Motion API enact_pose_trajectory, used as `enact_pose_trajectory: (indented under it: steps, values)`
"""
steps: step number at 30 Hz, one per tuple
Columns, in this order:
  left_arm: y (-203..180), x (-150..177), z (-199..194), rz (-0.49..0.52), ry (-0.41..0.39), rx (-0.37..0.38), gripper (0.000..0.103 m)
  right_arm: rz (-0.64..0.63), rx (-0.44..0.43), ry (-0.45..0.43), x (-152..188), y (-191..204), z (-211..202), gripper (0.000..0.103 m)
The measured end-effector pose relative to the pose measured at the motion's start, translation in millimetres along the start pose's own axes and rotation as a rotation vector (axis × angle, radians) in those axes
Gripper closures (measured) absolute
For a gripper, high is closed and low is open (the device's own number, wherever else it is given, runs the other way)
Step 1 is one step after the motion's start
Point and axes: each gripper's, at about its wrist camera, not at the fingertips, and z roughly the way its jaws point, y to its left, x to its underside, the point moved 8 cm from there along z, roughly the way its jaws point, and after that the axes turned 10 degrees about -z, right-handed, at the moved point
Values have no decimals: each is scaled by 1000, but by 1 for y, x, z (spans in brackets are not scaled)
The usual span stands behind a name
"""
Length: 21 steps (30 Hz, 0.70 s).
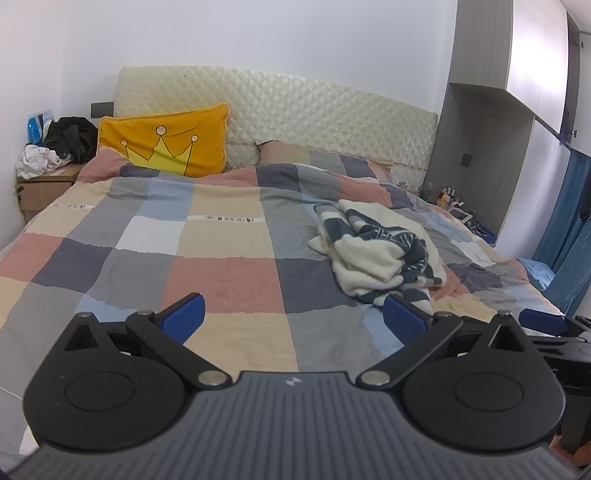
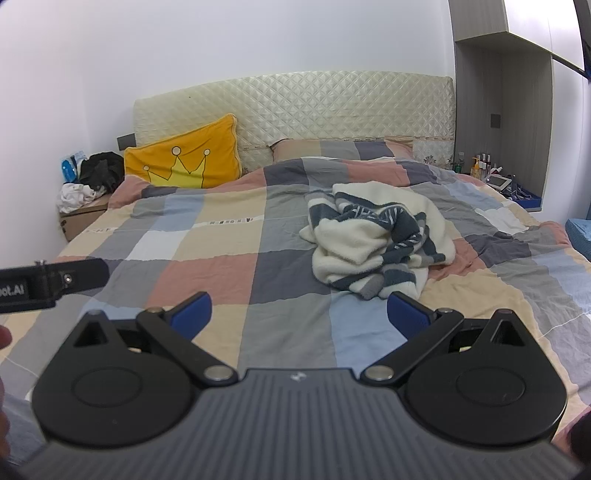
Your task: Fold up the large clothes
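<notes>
On the bed (image 1: 221,266), covered by a checked quilt (image 2: 207,273) with a yellow crown cushion (image 1: 166,142) leaning on the quilted headboard (image 2: 332,107), lies a crumpled cream-and-navy striped sweater (image 2: 373,240). Both claws hover level above the foot of the bed, side by side, the left claw (image 1: 293,319) and right claw (image 2: 299,314) each spread wide and empty. The sweater lies ahead and right of both, untouched.

White walls (image 1: 258,33); quilted cream headboard (image 1: 295,103) behind bed (image 1: 221,269) with patchwork cover; grey wardrobe (image 1: 476,110) stood right; blue curtain (image 1: 569,229) hung beyond.
</notes>
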Motion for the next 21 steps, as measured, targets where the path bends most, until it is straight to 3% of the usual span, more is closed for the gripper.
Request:
enact_pose_trajectory:
  steps: [12, 16, 21]
  values:
    - [2, 1, 14, -11, 18, 44, 0, 12, 4, 11, 2, -4, 8, 0]
    - [3, -5, 32, -3, -14, 45, 0, 33, 5, 10, 0, -9, 17, 0]
    - [-4, -16, 65, 24, 12, 82, 0, 54, 30, 0, -5, -18, 37, 0]
